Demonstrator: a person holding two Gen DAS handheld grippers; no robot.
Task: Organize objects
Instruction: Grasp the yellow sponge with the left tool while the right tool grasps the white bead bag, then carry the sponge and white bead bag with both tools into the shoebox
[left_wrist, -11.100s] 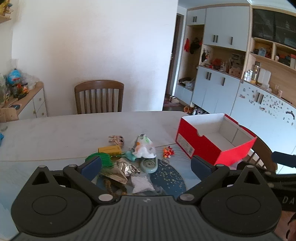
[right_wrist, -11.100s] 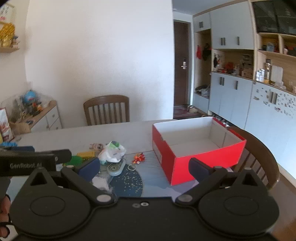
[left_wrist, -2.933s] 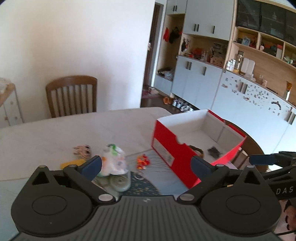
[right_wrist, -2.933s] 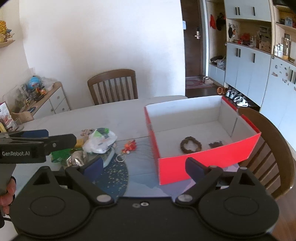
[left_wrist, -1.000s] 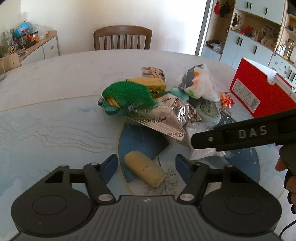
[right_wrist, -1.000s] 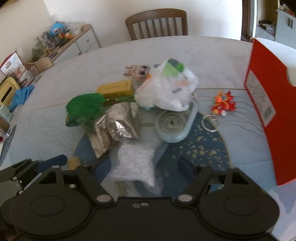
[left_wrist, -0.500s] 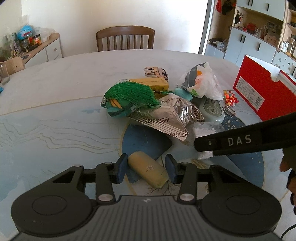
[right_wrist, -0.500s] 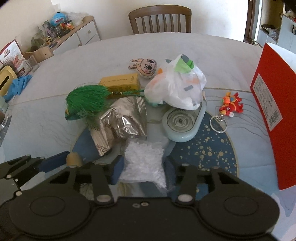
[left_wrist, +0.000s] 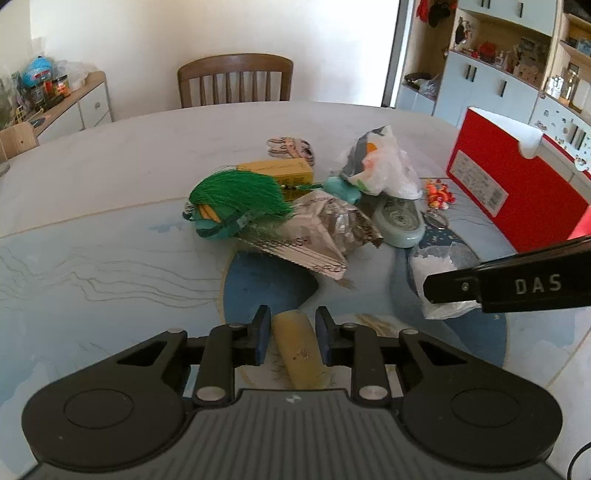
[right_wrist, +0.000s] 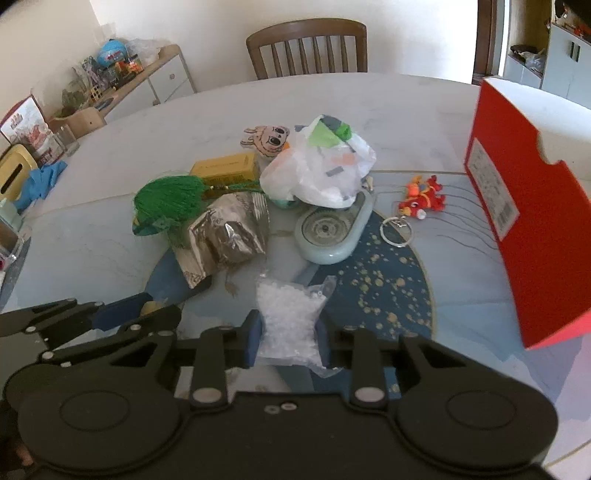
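Note:
A yellowish oblong piece (left_wrist: 295, 343) lies on the blue patch of the table mat, between the pads of my left gripper (left_wrist: 292, 332). Its jaws are closing; the right pad touches the piece and a thin gap shows at the left pad. My right gripper (right_wrist: 286, 332) is shut on a clear bag of white pellets (right_wrist: 286, 314), which also shows in the left wrist view as the bag of white pellets (left_wrist: 434, 264) beside a right finger (left_wrist: 498, 284). The open red box (right_wrist: 517, 221) stands at the right.
A pile sits mid-table: green tassel (right_wrist: 166, 203), foil packet (right_wrist: 225, 236), yellow box (right_wrist: 225, 168), white plastic bag (right_wrist: 321, 173), pale green tape dispenser (right_wrist: 328, 229), red keyring toy (right_wrist: 421, 201), small plush face (right_wrist: 266, 138). A wooden chair (right_wrist: 306, 48) stands behind the table.
Both grippers' jaws have narrowed: the left around the yellowish piece, the right onto the pellet bag. The right gripper has pulled back slightly with the bag.

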